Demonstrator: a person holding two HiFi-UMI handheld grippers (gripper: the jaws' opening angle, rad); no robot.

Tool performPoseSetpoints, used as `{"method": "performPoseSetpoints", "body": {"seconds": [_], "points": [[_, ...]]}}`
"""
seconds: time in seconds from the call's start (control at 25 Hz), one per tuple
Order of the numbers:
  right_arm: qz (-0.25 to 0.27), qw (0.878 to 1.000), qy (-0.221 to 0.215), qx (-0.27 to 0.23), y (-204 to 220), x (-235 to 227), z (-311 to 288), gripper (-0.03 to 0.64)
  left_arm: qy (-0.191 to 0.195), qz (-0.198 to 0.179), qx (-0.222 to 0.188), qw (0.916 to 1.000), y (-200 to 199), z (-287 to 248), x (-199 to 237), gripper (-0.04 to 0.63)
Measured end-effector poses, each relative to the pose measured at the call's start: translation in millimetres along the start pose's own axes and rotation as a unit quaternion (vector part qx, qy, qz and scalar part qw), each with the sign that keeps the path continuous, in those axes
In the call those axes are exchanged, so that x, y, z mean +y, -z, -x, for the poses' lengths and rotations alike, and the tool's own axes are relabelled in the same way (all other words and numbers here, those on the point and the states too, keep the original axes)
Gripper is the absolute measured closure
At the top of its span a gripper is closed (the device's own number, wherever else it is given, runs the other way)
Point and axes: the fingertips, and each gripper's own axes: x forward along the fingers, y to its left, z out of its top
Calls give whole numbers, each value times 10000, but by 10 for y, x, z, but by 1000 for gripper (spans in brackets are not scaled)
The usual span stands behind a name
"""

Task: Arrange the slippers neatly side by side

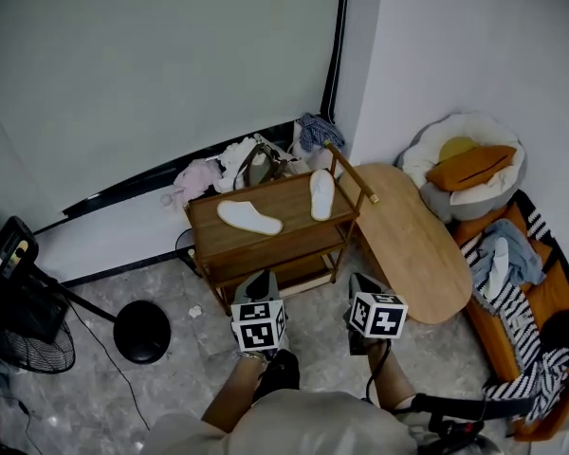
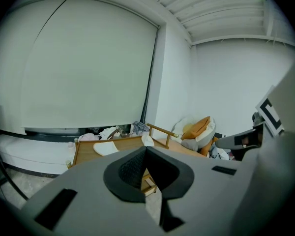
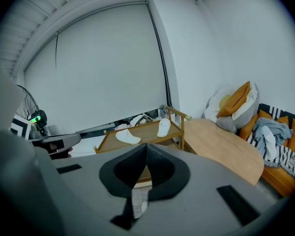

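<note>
Head view first: two white slippers lie on top of the low wooden bench [image 1: 286, 209], well apart and not parallel. The left slipper [image 1: 249, 217] lies slantwise, its long axis running mostly across the bench. The right slipper [image 1: 321, 194] points almost straight away from the person, close to the railed end. Both tongs hang short of the bench's near edge. The left tongs [image 1: 262, 281] line up roughly below the slanted slipper, and the right tongs [image 1: 358, 284] sit a little right of the straight one. So each hand has its own slipper ahead and above it in the picture.

Left gripper view now: the left tongs [image 2: 146, 150] have their pads pressed together with nothing between them. Beyond the tips the slanted slipper [image 2: 106, 147] lies ahead and off to the left, and the other one [image 2: 147, 140] is dead ahead.

Right gripper view: the right tongs [image 3: 146, 148] are closed at the tips too, and empty. The straight slipper [image 3: 163, 127] is ahead and slightly right, with the slanted one [image 3: 127, 137] further left.

My call: the slanted slipper is the one needing a turn, and that falls to the left hand.
</note>
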Motion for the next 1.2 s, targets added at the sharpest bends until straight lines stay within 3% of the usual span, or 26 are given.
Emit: {"method": "performPoseSetpoints", "body": {"seconds": [0.64, 1.2], "points": [[-53, 10000, 27, -48, -965, -154, -1120, 583, 89, 63, -112, 9999, -749, -1314, 388, 580], [-1, 9998, -179, 68, -1540, -111, -2080, 583, -132, 253, 67, 9996, -985, -2143, 882, 580]]}}
